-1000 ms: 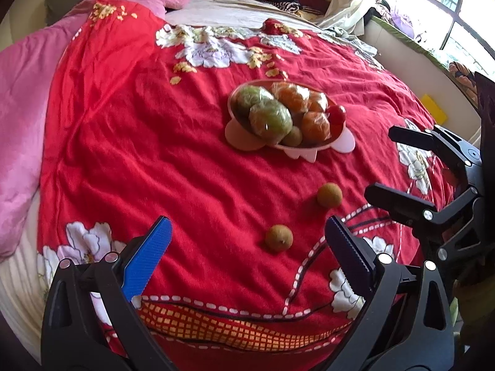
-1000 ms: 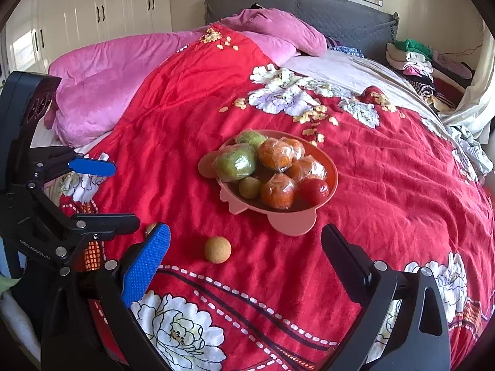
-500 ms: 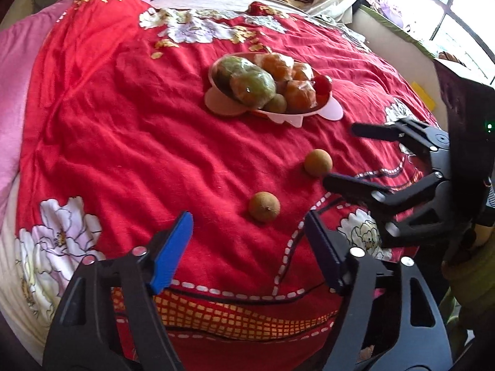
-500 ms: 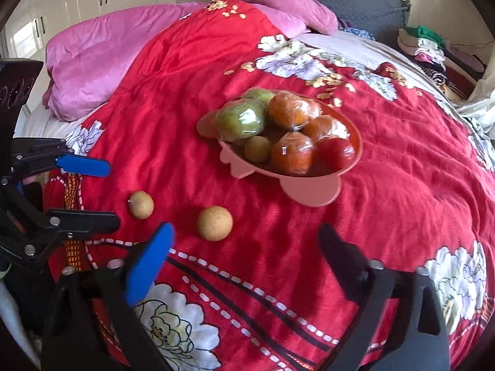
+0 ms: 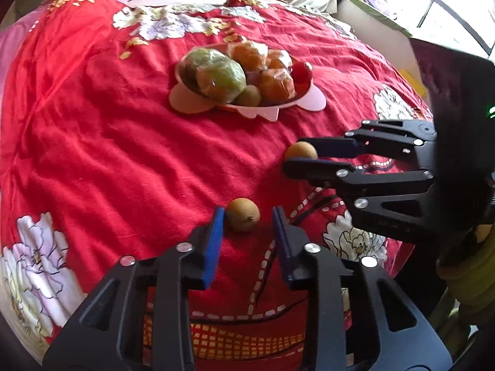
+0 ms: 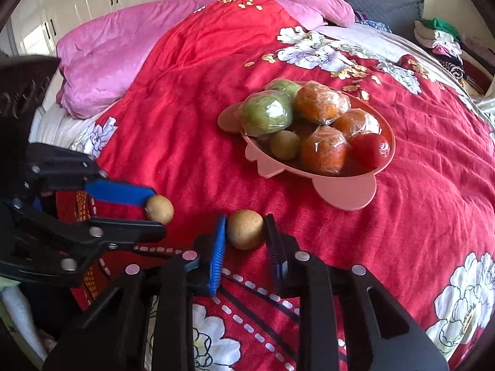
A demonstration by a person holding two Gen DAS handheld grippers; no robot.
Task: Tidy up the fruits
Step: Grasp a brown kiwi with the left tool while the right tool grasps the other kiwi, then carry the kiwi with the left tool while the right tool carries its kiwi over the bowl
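On a bed, two hand-held black grippers with blue-padded fingers close on loose fruit at the same moment. The left gripper (image 5: pixel 247 232) has just been drawing its jaws in around a small round brown fruit with a dull, slightly rough skin (image 5: pixel 242 219); in its own view the blue left pad touches the fruit while a sliver of gap shows on the right side (the other camera shows that fruit (image 6: pixel 159 209) pinched at the fingertips). The right gripper (image 6: pixel 246 232) has likewise just been closing, and its pads press both flanks of a second, paler tan round fruit (image 6: pixel 245 229), which lies on the red plush bedspread with white embroidered peonies (image 6: pixel 417 216).

Both fruits look light, firm and thin-shelled, so a modest squeeze across the widest part should hold them; being round and smooth, they may well roll or squirt out if taken off-centre, and the soft, yielding cover gives little to push against.

Beyond the grippers sits a pink plastic bowl with scalloped, ear-like tabs (image 6: pixel 343 193), heaped with green and orange fruits in glossy cling film (image 6: pixel 321 102), one small bare green fruit and a shiny red one. A pink velvety quilt (image 6: pixel 102 71) lies bunched at the far edge.
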